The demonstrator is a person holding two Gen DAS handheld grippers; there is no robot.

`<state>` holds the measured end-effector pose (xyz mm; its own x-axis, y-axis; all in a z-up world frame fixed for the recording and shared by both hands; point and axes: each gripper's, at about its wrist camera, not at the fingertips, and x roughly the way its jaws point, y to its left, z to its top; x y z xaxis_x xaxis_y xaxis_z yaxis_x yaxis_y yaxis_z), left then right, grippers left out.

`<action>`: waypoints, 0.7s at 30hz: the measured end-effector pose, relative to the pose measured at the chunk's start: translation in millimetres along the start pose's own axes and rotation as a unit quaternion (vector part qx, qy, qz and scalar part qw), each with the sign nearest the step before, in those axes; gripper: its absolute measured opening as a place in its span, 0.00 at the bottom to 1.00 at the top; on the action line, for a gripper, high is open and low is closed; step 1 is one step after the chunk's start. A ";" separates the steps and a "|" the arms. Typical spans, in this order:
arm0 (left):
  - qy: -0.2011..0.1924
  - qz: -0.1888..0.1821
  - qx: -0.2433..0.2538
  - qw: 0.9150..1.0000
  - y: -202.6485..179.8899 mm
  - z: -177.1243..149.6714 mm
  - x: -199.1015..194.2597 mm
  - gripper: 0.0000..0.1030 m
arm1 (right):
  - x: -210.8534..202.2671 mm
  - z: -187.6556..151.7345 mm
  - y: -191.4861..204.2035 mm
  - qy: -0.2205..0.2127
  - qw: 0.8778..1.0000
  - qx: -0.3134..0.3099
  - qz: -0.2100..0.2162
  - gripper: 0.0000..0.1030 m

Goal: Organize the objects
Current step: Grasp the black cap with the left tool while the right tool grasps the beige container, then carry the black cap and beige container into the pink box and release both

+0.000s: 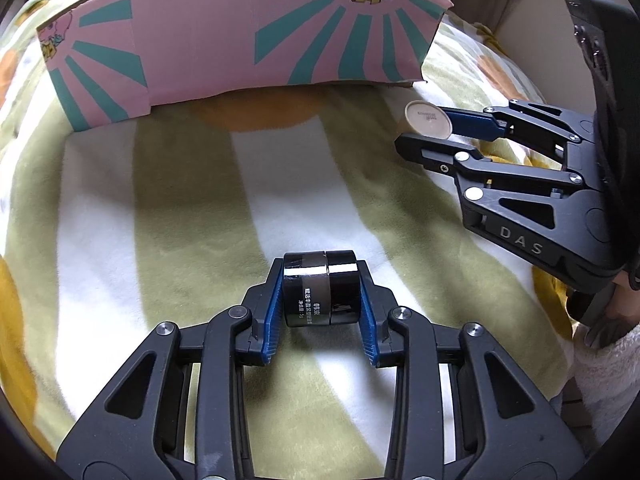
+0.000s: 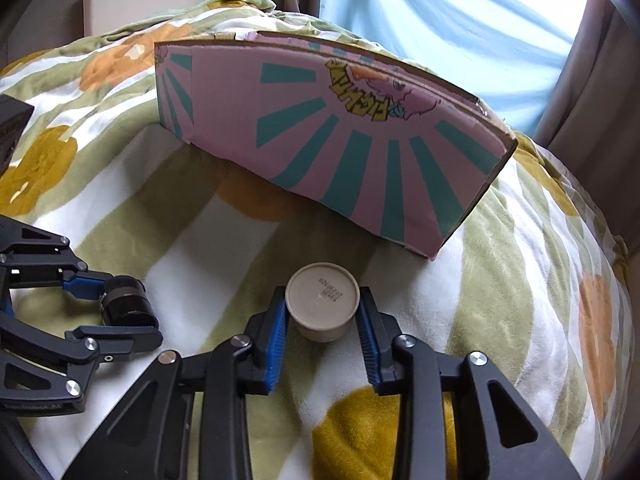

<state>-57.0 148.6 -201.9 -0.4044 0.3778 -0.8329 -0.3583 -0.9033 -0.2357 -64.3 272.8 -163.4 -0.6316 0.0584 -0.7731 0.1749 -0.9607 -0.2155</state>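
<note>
A small glossy black cylindrical jar (image 1: pixel 320 288) is clamped by the left gripper (image 1: pixel 320 312) and a beige round plastic jar (image 2: pixel 322 306) by the right gripper (image 2: pixel 322 332), near a pink-and-teal cardboard box (image 2: pixel 340 140).

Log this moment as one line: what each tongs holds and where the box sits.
left tongs: shut on black jar | right tongs: shut on beige jar | pink box: on blanket, beyond both

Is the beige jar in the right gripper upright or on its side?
On its side: the beige jar shows its printed round end face to the right wrist camera, side wall resting on the blanket.
</note>
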 end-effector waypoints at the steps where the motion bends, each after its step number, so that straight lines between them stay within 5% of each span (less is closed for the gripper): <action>1: -0.002 -0.001 0.000 1.000 0.5 0.0 -2.4 0.28 | -2.6 1.6 0.4 -0.002 1.000 0.002 0.002 0.30; 12: -0.049 0.001 0.011 0.999 -0.6 25.2 -53.5 0.27 | -35.4 21.1 -4.1 -0.017 0.999 0.032 0.014 0.30; 21: -0.098 -0.004 0.015 0.995 24.0 97.1 -112.8 0.27 | -68.1 68.4 -22.5 -0.043 0.996 0.076 0.020 0.30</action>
<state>-101.7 104.0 -65.1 -0.5574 0.4199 -0.7163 -0.3862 -0.8948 -0.2240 -76.8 271.8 -65.1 -0.6904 0.0013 -0.7234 0.0895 -0.9922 -0.0871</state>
